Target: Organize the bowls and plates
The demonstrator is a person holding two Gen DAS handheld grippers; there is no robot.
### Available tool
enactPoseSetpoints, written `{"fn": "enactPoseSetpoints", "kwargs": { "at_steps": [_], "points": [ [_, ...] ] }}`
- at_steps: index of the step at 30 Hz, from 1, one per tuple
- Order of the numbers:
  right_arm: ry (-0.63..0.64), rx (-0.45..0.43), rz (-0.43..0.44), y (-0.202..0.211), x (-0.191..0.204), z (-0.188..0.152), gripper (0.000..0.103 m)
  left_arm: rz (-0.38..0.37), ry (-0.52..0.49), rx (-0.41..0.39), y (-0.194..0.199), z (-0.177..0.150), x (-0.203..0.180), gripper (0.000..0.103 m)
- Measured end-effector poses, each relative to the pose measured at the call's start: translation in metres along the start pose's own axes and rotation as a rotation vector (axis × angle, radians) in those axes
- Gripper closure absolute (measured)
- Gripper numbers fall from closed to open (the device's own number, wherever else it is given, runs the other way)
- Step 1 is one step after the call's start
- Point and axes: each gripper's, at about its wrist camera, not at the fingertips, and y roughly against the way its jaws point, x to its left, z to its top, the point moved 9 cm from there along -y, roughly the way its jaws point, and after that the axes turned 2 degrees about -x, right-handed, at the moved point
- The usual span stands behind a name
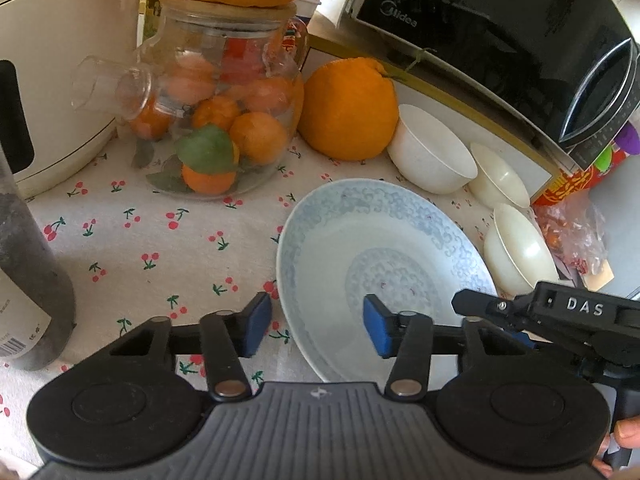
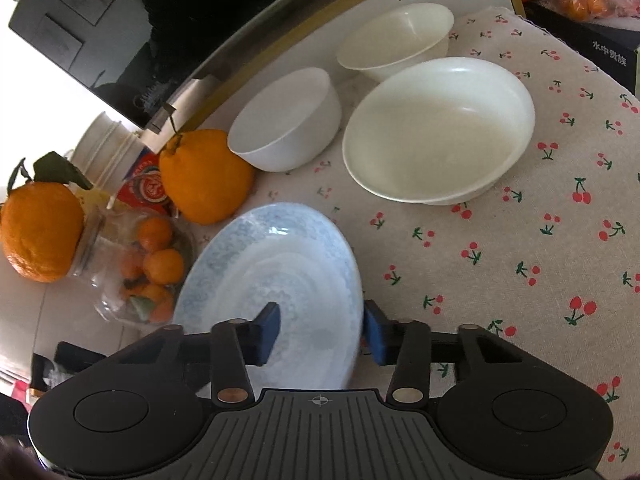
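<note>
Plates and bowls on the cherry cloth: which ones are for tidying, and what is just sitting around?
For the tidying:
- blue plate, straddled at its rims by the left gripper and right gripper
- big cream bowl
- white bowl
- small cream bowl

Just sitting around:
- big orange
- glass jar of small oranges
- microwave
- dark bottle

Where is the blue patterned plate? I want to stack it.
In both wrist views the blue patterned plate lies bottom centre on the cherry cloth, beside the big orange and white bowls.
</note>
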Motion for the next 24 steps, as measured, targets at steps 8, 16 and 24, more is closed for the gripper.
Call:
{"fn": "enactPoseSetpoints", "kwargs": {
  "at_steps": [8, 16, 24],
  "points": [
    [-0.006, -0.008, -0.004, 0.0, -0.004, -0.001, 0.072, -0.008, 0.01, -0.02, 0.002, 0.001, 0.009, 0.075],
    [0.009, -0.011, -0.014, 0.001, -0.007, -0.001, 0.079, -0.053, 0.082, -0.021, 0.001, 0.001, 0.016, 0.086],
    [0.078, -0.002, -0.038, 0.006, -0.002, -0.003, 0.081, -0.056, 0.077, -0.018, 0.006, 0.0, 0.017, 0.088]
  ]
}}
